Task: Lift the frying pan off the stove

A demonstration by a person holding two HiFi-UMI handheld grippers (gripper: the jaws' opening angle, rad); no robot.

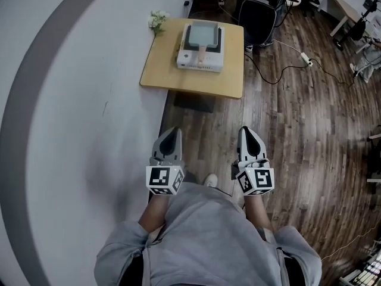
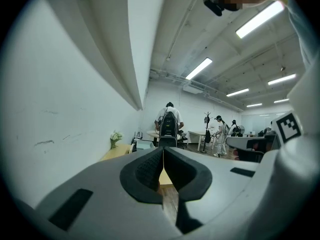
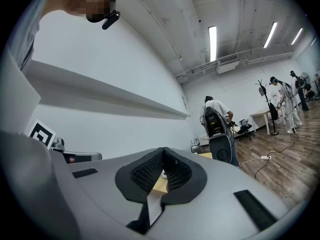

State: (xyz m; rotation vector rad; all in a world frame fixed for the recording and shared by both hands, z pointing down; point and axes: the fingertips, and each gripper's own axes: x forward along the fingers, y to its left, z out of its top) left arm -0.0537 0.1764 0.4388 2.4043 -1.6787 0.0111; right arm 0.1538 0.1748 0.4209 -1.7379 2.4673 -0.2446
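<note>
two grippers hang close to the person's body, well apart from the table. the left gripper (image 1: 174,133) and the right gripper (image 1: 246,133) each have their jaws pressed together with nothing between them. the square frying pan (image 1: 201,34) sits on the white portable stove (image 1: 200,62) on the low wooden table (image 1: 178,79), near some white flowers (image 1: 157,20).

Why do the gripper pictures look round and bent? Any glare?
Left gripper view: the wide lens curves the wall, the corners go black, the ceiling lights glare white. Right gripper view: same bending. Head view: even light, soft shadows.
</note>
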